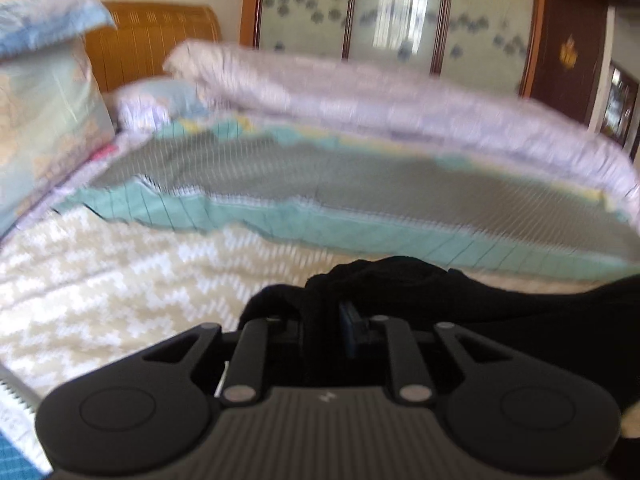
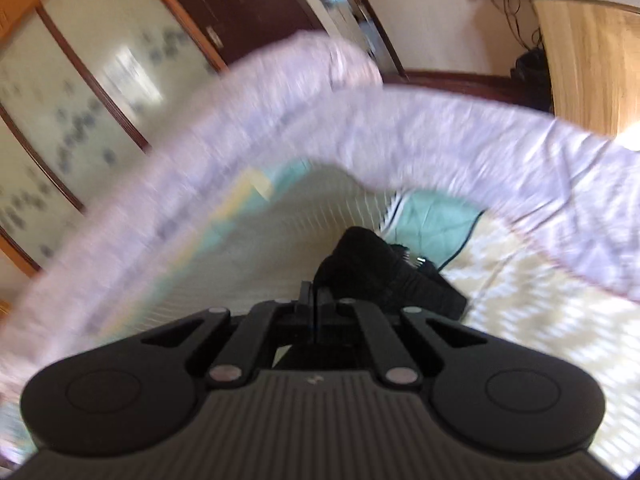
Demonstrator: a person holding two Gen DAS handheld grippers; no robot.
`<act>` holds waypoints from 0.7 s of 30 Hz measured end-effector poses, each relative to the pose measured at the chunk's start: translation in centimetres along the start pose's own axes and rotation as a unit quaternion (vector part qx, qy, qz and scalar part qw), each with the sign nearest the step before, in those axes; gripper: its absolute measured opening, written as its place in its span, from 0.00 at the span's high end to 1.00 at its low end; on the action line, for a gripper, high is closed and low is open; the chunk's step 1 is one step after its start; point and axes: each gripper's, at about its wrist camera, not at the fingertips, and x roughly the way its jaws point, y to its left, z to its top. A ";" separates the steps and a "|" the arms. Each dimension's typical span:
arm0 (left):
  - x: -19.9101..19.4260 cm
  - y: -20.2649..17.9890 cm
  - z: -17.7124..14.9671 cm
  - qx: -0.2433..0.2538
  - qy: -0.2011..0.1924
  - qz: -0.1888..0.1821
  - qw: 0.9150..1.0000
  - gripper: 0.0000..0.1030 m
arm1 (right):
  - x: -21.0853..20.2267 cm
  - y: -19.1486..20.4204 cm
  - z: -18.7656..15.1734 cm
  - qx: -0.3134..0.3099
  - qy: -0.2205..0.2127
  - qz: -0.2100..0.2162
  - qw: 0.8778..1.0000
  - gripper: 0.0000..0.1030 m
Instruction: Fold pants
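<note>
The black pants (image 1: 500,300) are bunched at my left gripper (image 1: 326,316), which is shut on a fold of the cloth above the beige zigzag bedspread (image 1: 120,280). The pants trail off to the right. In the right wrist view my right gripper (image 2: 318,304) is shut on another bunched part of the black pants (image 2: 384,272), with a metal button or zip showing near the top. Both views are blurred.
A folded lilac quilt (image 1: 380,100) lies along the far side of the bed and shows in the right wrist view (image 2: 440,128). A teal and grey striped blanket (image 1: 320,184) lies before it. Pillows (image 1: 44,112) and a wooden headboard (image 1: 160,36) stand at left. A wardrobe (image 1: 400,8) is behind.
</note>
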 end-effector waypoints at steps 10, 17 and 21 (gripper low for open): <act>-15.0 3.6 -8.0 -0.048 -0.027 -0.062 0.997 0.83 | -27.1 -14.3 -5.4 0.097 -0.056 0.075 0.991 0.96; -16.1 4.7 -16.4 -0.060 0.118 -0.035 0.991 0.50 | -31.6 -28.6 -16.5 0.220 -0.004 -0.109 0.969 0.85; -18.7 7.7 -14.3 -0.133 0.086 -0.049 0.986 0.40 | -34.3 -29.1 -17.5 0.242 -0.047 -0.082 0.966 0.85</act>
